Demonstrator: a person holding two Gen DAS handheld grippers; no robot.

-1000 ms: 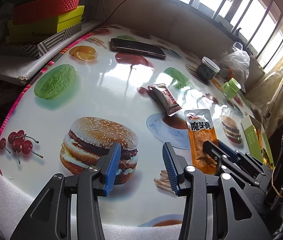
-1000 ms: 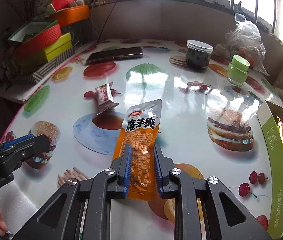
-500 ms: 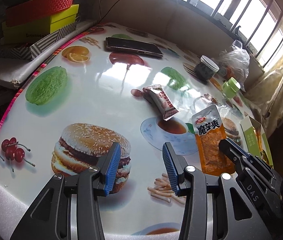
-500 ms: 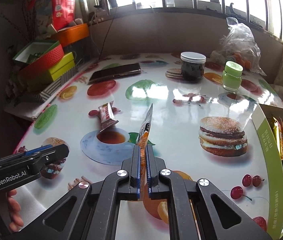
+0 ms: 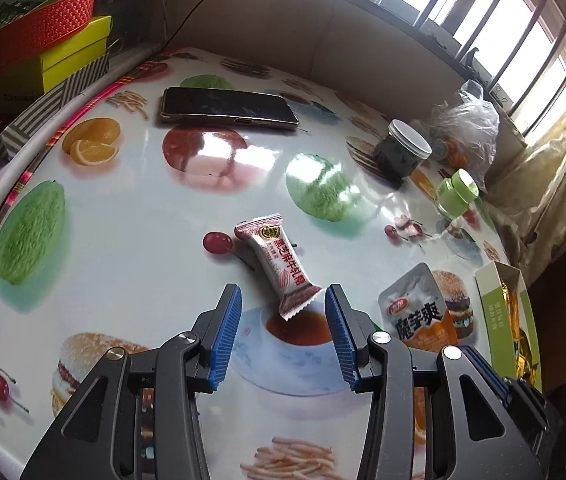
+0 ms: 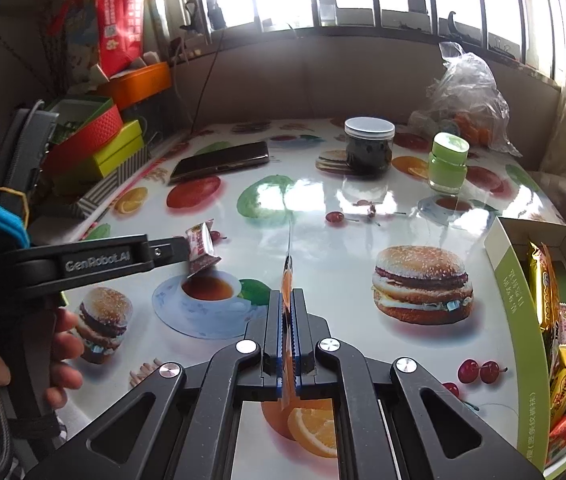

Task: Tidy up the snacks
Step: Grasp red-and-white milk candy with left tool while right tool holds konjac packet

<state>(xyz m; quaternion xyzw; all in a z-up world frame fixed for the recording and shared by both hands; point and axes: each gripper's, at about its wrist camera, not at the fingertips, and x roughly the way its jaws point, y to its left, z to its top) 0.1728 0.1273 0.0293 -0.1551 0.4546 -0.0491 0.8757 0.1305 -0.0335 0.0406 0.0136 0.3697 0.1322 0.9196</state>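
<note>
Orange pouch (image 6: 287, 276) edge-on — long axis upright.

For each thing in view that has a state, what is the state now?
left gripper: open, around the candy's near end
right gripper: shut on the orange pouch
orange pouch: held, edge-on to the right camera
candy: lying on the table
green box: open, snacks inside
dark jar: lidded
phone: screen dark

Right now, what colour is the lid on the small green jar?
Light green, like the jar itself. It shows best in the right wrist view.
</note>
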